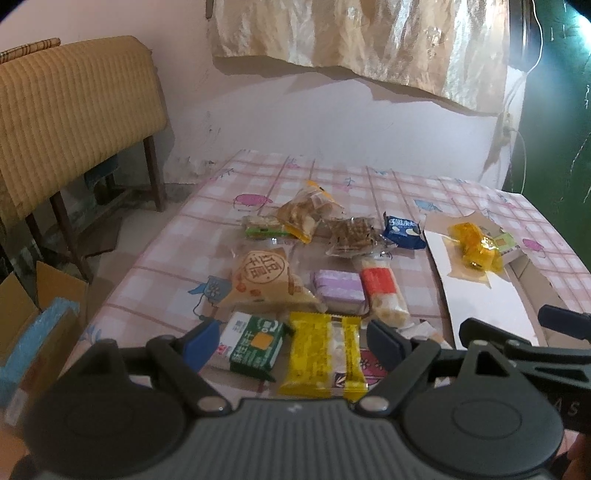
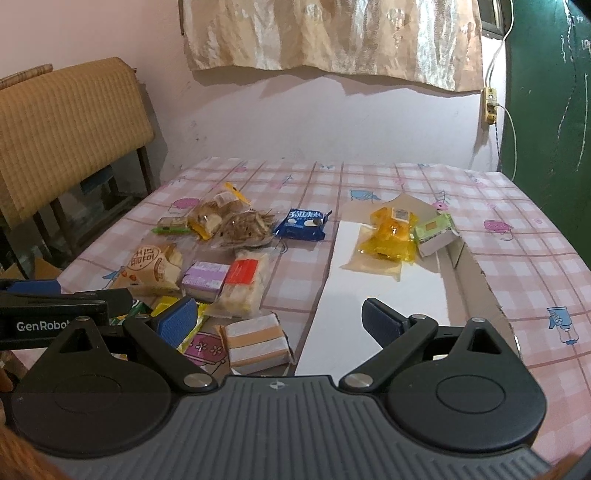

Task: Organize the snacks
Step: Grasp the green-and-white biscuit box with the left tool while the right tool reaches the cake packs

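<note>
Home room, lived-in. Table (image 2: 517,266) under pink checked cloth with cartoon prints, snack packets (image 2: 229,251) scattered on it. Scuffed pink wall (image 2: 332,122), crinkled gold curtain (image 2: 332,33), woven chair (image 1: 74,110) beside table, wall socket (image 2: 489,105) with cord, cardboard box (image 1: 33,314) on floor.
</note>
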The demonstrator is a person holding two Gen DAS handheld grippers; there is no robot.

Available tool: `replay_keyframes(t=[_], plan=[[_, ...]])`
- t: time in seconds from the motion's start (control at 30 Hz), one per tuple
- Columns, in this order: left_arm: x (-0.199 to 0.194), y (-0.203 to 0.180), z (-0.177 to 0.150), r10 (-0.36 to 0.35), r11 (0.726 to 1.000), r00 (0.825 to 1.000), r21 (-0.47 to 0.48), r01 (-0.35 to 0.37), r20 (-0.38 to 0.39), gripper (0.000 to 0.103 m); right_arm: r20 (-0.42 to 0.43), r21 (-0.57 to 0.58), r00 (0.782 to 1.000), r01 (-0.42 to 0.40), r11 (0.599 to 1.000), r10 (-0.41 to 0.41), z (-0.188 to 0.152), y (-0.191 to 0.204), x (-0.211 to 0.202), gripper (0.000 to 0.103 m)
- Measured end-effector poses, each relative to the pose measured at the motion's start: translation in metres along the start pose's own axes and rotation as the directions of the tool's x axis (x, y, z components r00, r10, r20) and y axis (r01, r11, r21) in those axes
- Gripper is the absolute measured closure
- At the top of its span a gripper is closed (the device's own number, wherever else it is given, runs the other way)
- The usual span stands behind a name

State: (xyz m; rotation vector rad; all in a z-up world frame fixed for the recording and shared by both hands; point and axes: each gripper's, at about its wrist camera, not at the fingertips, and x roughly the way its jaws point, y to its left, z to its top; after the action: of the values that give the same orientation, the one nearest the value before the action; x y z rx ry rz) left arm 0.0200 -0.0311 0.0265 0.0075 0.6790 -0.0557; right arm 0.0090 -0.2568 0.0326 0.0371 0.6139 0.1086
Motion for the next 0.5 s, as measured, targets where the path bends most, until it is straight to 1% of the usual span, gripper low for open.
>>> replay_keyframes(t=[0.5], plan=[[0.006,0.020,-0.017,-0.017,0.999,1.000,-0.029,0.016,-0.024,0.016,-0.041,-0.031,0.998,-0.047,0.998,0.046,-0.015,0.010,0.011,0.000]])
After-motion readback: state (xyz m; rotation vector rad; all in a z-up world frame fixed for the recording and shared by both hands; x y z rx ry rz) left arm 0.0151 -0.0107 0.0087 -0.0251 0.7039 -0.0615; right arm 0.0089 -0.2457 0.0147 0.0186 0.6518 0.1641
